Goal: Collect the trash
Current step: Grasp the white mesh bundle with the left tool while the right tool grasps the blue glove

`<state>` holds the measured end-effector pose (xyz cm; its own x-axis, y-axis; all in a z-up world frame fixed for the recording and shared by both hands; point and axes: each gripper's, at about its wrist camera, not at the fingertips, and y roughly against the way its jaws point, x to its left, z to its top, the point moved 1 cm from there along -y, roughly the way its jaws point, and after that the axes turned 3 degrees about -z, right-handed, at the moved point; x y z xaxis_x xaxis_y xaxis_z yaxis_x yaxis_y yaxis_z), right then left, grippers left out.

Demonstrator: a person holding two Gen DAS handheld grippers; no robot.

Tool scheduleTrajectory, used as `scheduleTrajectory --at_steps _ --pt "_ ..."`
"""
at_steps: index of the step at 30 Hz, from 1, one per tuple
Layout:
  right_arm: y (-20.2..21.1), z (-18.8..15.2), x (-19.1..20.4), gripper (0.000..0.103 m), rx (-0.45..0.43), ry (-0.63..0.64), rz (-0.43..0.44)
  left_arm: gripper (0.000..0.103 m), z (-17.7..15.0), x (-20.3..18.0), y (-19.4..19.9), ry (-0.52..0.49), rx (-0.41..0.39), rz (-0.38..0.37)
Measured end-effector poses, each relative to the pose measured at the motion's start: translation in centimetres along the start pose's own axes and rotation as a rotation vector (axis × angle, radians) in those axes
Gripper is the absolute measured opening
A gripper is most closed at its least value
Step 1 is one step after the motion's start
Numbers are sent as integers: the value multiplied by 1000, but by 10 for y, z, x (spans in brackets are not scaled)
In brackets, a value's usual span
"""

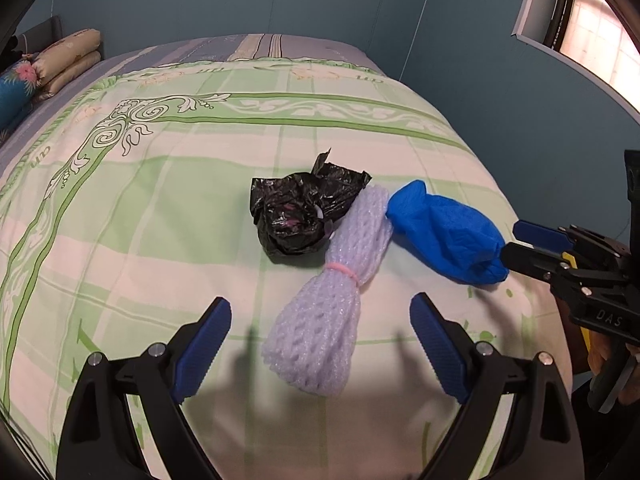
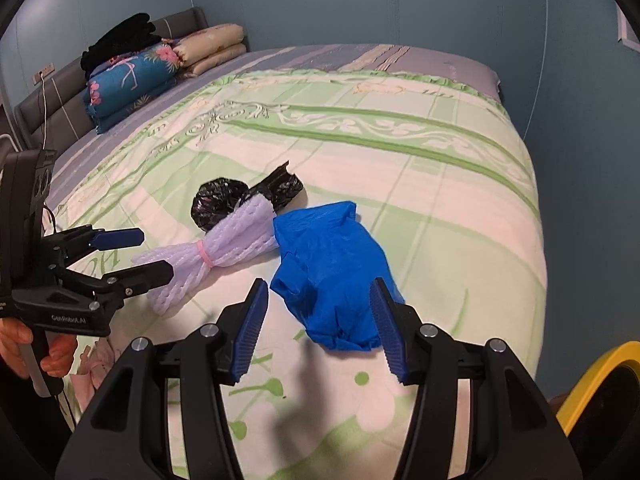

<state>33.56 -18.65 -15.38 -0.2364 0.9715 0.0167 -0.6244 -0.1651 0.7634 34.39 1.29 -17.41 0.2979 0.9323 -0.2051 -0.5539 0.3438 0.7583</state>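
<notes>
Bed: green-and-white patterned quilt (image 1: 168, 216) carried three pieces of trash near its foot edge.
Trash: crumpled black plastic bag (image 1: 296, 212), white foam net bundle tied with a pink band (image 1: 332, 304), crumpled blue plastic bag (image 2: 332, 276), lying side by side and touching.
Left tongs (image 1: 320, 344): apart, wide, astride the foam bundle's near end, nothing gripped.
Right tongs (image 2: 318, 328): apart, flanking the blue bag's near end; contact could not be told.

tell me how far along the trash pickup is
Nothing looks collected yet: the black bag, foam net and blue bag all lie on the bed. In hand: nothing. The left gripper is open around the net's near end, the right gripper open around the blue bag. Left: grab all three.
</notes>
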Motion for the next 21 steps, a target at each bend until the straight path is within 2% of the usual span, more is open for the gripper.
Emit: scheduleTrajectory --at_steps 6,10,17,21 --pt "-18 2 -2 50 11 -11 -18 87 3 -1 -13 0 14 -8" --pt "-28 3 -3 50 19 -10 -36 82 3 -4 -21 -5 29 -29" --pt "-41 2 -8 49 28 -13 -71 64 -1 -3 -38 2 73 -31" --pt "-42 1 -8 40 18 7 -103 48 -2 -1 -43 8 79 -16"
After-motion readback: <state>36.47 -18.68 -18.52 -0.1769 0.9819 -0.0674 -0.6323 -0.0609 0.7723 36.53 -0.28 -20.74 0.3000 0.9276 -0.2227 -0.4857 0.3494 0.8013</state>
